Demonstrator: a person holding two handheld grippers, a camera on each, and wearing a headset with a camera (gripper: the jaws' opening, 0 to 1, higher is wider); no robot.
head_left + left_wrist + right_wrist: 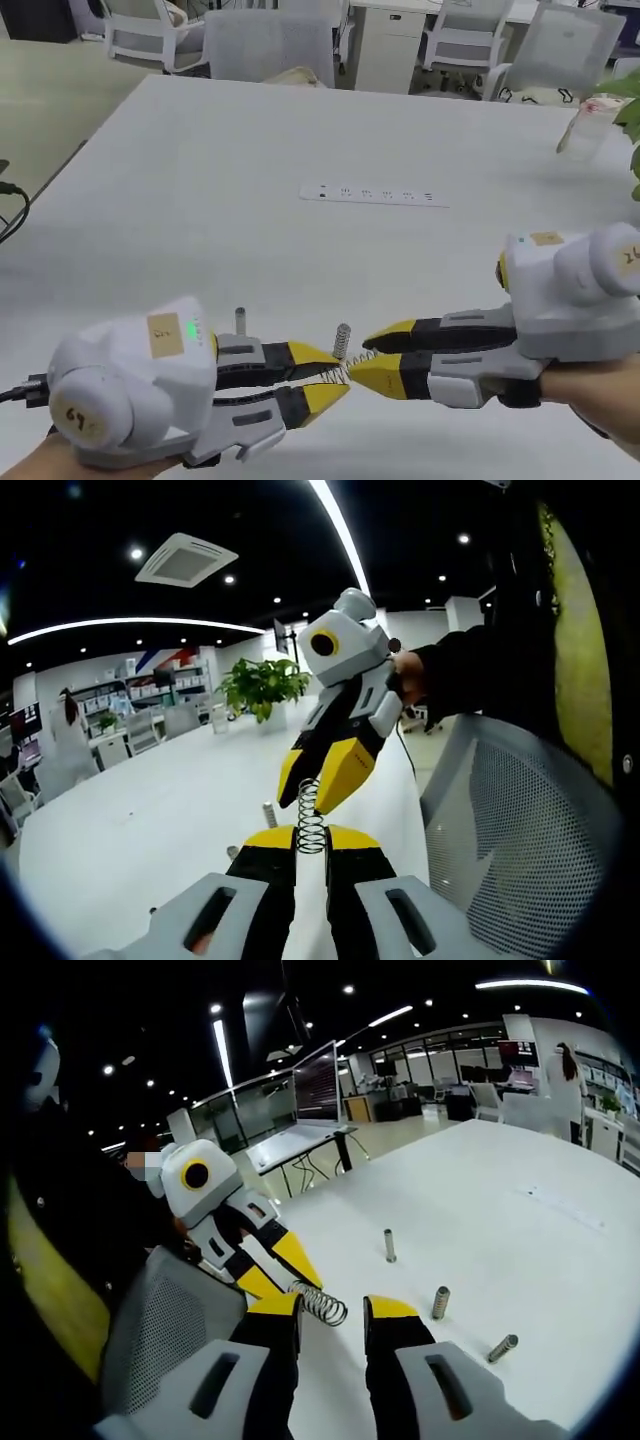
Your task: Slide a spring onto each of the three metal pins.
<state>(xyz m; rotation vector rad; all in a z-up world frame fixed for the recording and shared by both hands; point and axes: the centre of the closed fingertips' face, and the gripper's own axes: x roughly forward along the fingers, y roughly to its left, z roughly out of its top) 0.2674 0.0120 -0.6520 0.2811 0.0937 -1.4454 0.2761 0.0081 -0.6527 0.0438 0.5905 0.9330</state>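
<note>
Yellow-tipped left gripper point(338, 377) is clamped on one end of a spring point(318, 1302), whose other end lies between the parted jaws of the right gripper point(332, 1307). Beyond on the table point(300, 130) stand a bare pin point(389, 1245) and two sprung pins point(440, 1302).

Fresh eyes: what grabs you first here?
Two yellow-tipped grippers meeting nose to nose low in the head view: the left gripper pinches a spring, the right gripper stands open at its other end. Behind them on the white table, a bare pin beside a loaded pin wearing its spring.
</note>
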